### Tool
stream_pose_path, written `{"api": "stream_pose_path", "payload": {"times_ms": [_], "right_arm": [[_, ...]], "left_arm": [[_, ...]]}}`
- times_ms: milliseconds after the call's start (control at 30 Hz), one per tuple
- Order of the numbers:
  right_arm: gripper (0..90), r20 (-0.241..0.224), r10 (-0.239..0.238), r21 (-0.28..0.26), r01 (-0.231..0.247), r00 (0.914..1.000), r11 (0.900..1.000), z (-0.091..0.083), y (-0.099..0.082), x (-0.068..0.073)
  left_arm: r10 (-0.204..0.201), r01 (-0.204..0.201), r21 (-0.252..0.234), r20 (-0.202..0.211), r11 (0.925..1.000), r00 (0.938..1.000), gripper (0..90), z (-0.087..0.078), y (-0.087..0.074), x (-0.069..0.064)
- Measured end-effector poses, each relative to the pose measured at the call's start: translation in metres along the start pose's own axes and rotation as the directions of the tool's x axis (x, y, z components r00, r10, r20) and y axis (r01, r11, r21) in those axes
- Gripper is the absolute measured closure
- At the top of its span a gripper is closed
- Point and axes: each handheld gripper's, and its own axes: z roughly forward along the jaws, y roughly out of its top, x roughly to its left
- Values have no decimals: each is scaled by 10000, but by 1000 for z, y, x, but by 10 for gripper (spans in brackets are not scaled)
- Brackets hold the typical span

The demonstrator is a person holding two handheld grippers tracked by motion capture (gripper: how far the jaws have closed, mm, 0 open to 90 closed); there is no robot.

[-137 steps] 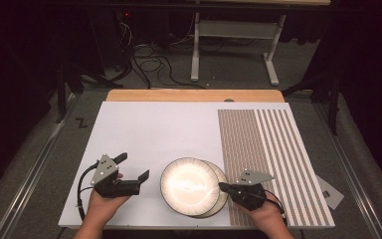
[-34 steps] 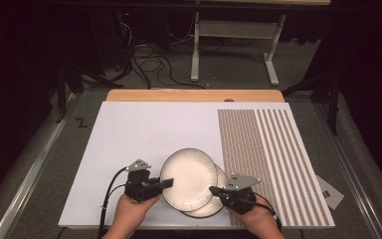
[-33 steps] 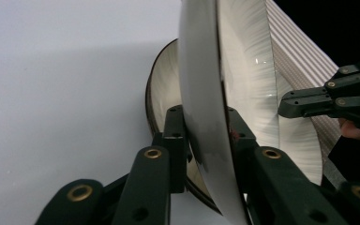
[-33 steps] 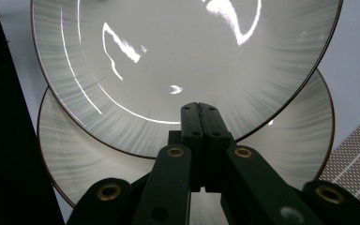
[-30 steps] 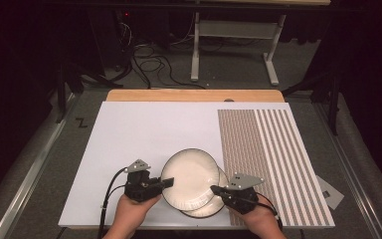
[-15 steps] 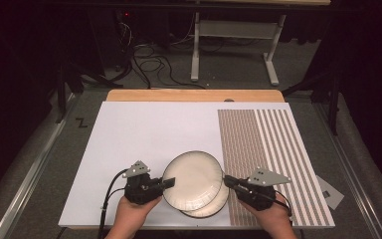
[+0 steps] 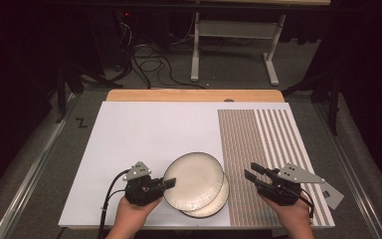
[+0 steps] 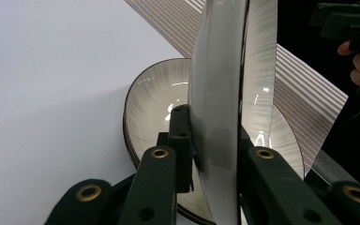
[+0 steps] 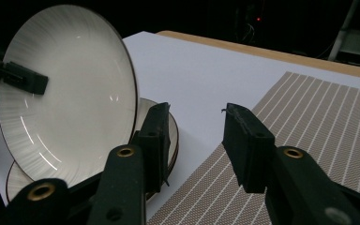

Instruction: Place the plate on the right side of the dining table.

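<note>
White table (image 7: 149, 129), striped mat (image 7: 258, 149), perhaps woven

Left gripper (image 8: 215, 161) fingers clamp upright plate (image 8: 218, 93) rim.

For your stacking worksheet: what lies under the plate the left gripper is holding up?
Under the lifted plate, pinched at its rim by the left gripper, lies a second plate on the white board. Most of it is covered.

Two white dark-rimmed plates (image 7: 195, 180), black grippers, white table (image 7: 154, 129) with a brown, white-striped mat (image 7: 263, 144).
</note>
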Motion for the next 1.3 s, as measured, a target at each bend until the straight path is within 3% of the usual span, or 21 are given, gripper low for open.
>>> {"api": "stream_pose_path", "payload": {"times_ms": [233,367,467,600,900,1167,1300], "right_arm": [[397,9,-30,-278,31,10000,9996,-7,-3,-5],[202,120,-67,-431,72,9999,9990,-12,-5,-6],[4,201,136,-380,-128,9997,9992,-13,-5,-8],[4,265,206,-97,-203,9994,9997,-10,-6,-9],[5,321,-44,-161,50,9995,9999,-7,-5,-4],[5,-110,19,-65,-20,9999,10000,11,-1,11],[5,-296,-299,162,304,9991,9994,22,0,20]], "left_arm": [[92,-92,-19,3,10000,10000,792,0,0,0],[125,-125,-18,24,9999,9999,792,0,0,1],[189,-189,-22,34,9998,9998,792,0,0,0],[211,-211,-22,42,9998,9998,791,0,0,0],[294,-293,-43,76,9996,9995,790,0,0,1],[353,-353,-59,77,9994,9993,790,0,0,0],[366,-366,-57,78,9993,9993,790,0,0,0]]}}
